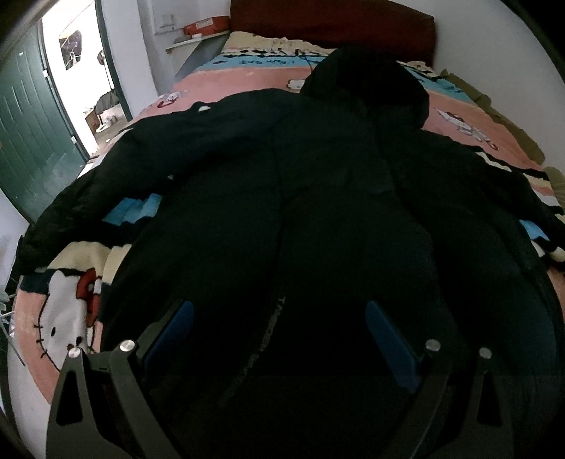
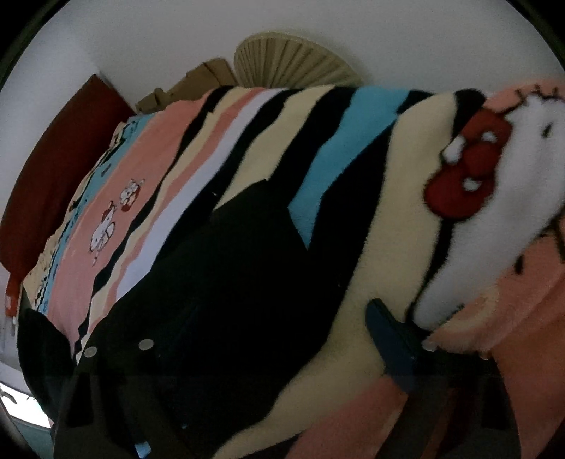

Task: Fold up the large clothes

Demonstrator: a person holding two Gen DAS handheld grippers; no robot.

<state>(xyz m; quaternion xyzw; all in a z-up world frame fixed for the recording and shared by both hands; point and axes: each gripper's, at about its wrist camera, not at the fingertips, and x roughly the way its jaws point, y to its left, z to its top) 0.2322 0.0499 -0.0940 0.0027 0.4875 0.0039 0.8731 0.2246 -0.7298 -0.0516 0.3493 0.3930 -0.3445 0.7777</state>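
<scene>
A large black hooded coat (image 1: 282, 197) lies spread flat on the bed, hood toward the headboard, both sleeves stretched out sideways. My left gripper (image 1: 279, 317) is open above the coat's lower middle, its blue pads (image 1: 388, 339) wide apart and holding nothing. In the right wrist view one black sleeve (image 2: 240, 282) lies across the blanket. My right gripper (image 2: 275, 339) is open low over that sleeve; its right blue pad (image 2: 388, 342) shows against the blanket, its left finger is lost against the dark cloth.
A striped cartoon-cat blanket (image 1: 67, 314) covers the bed (image 2: 353, 169). A dark red headboard (image 1: 332, 21) stands at the far end. A green door (image 1: 28, 134) stands open at the left. A round fan (image 2: 293, 63) and cardboard boxes (image 2: 197, 81) stand past the bed's far side.
</scene>
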